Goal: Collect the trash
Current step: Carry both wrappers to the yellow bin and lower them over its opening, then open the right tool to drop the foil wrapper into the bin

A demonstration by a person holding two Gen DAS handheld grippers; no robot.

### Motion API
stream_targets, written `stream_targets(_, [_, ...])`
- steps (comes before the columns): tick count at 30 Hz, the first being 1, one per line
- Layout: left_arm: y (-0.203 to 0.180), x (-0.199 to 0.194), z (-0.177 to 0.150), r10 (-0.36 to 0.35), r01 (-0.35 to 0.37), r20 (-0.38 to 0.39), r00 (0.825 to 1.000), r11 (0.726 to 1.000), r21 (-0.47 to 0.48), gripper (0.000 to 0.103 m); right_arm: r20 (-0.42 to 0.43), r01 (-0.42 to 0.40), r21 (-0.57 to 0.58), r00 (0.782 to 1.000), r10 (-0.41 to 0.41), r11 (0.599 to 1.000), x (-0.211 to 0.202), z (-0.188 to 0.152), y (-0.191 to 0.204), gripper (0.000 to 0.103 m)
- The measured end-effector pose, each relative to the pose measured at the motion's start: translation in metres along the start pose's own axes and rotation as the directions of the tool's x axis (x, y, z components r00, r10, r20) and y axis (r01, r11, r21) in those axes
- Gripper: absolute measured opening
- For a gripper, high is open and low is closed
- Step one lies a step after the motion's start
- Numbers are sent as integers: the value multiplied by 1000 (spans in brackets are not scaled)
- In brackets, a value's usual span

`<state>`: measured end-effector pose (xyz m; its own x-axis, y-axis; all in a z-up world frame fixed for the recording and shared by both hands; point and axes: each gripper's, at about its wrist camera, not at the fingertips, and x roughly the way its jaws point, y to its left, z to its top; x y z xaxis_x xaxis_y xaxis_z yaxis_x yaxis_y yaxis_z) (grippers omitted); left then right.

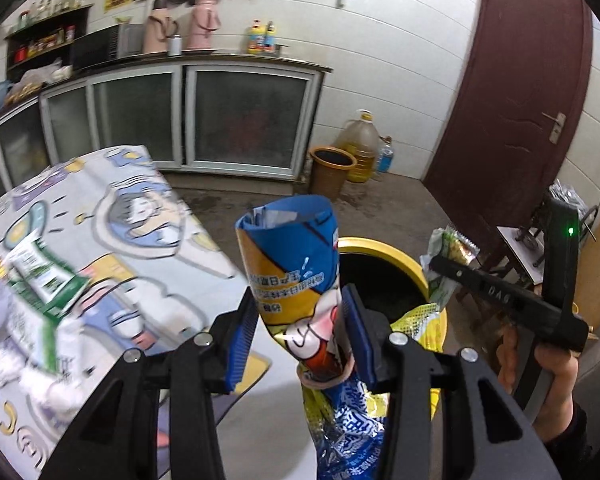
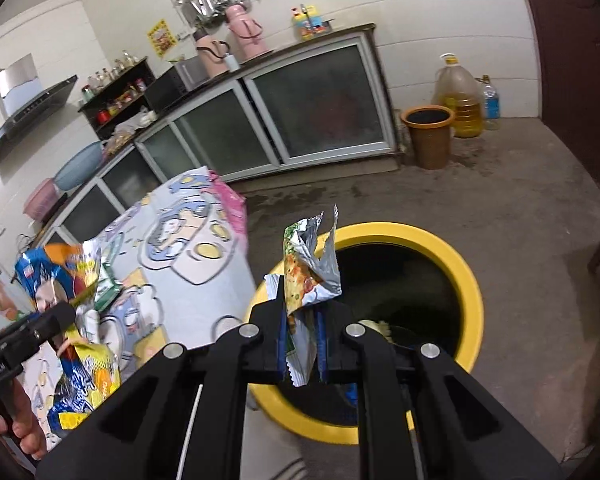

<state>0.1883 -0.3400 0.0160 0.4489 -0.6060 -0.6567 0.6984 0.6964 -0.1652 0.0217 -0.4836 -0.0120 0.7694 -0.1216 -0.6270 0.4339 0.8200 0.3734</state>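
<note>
A: Nearest the cameras, how many tools and wrappers are there?

B: Two grippers, each carrying one wrapper. The left gripper (image 1: 300,330) clamps its blue pads on a blue and yellow snack bag (image 1: 296,264), whose open mouth stands up at 12 o'clock while its crumpled tail hangs toward 6 o'clock. The jaws stand partly apart, filled by the bag.

A: And the other tool?

B: The right gripper (image 2: 302,344) is pinched nearly closed on a green, foil-lined wrapper (image 2: 308,276), which stands upright between the pads, its torn top pointing to 12 o'clock.

A: How do the hands sit?

B: Both tools tilt downward. In the left wrist view, the right hand (image 1: 548,380) grips its handle at 4 o'clock; in the right wrist view, fingers of the left hand (image 2: 24,436) show at 8 o'clock.

A: What lies just beyond?

B: One yellow-rimmed bin (image 2: 456,264), directly beyond the green wrapper and at 1 o'clock of the snack bag. One table with a cartoon cloth (image 1: 148,216) lies at 9 to 10 o'clock, bearing a green and white packet (image 1: 44,276), blurred.

A: Farthest away?

B: One brown bin (image 1: 332,172), one large oil jug (image 1: 362,144) and one small bottle (image 1: 385,156) stand near the cabinets (image 1: 220,120) at 12 to 1 o'clock; two pink flasks (image 1: 204,20) stand on the counter above
</note>
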Motion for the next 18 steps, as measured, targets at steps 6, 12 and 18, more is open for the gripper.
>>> stream_targets(6, [-25, 45, 13, -6, 6, -29, 1000, 1000, 28, 41, -23, 45, 22, 999, -44, 999, 17, -2, -20, 12])
stream_targets(12, [-30, 90, 20, 20, -19, -84, 996, 1000, 12, 41, -69, 89, 64, 994, -84, 994, 40, 1, -38, 12])
stream_targets(18, [-31, 116, 21, 7, -10, -119, 993, 1000, -28, 43, -82, 112, 76, 991, -105, 991, 50, 4, -46, 14])
